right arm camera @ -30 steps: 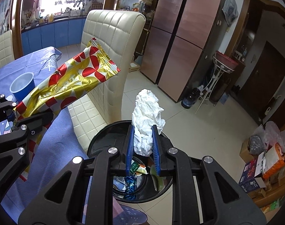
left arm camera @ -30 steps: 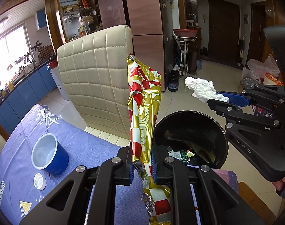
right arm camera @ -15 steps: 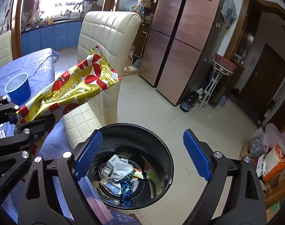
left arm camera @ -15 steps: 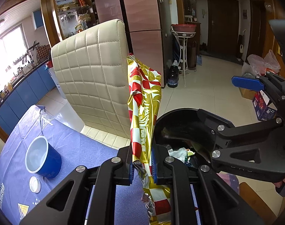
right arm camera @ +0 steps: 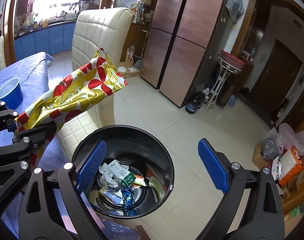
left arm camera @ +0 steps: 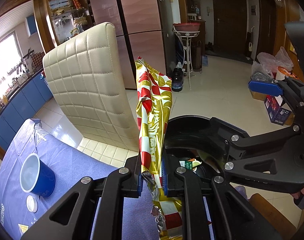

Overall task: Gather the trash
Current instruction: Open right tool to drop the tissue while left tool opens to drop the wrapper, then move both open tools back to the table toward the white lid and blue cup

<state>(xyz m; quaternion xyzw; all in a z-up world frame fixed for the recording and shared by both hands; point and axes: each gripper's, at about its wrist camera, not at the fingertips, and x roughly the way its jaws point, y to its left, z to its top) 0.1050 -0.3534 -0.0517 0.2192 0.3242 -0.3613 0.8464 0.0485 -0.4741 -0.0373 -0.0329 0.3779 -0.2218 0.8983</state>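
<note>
now left tongs (left arm camera: pixel 152 177) grip the wrapper (left arm camera: pixel 154 108); right tongs (right arm camera: pixel 152 165) gape.

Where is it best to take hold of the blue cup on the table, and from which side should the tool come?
Probably grip the blue cup by its rim, coming from above: it stands upright with its mouth open, on the table, and I see no handle. One finger inside, one outside.

Bin (right arm camera: pixel 168 156) on floor beside chair (right arm camera: pixel 96 46); trash (right arm camera: pixel 120 178) in bin; cup (left arm camera: pixel 37 175) on table (left arm camera: pixel 72 164).
</note>
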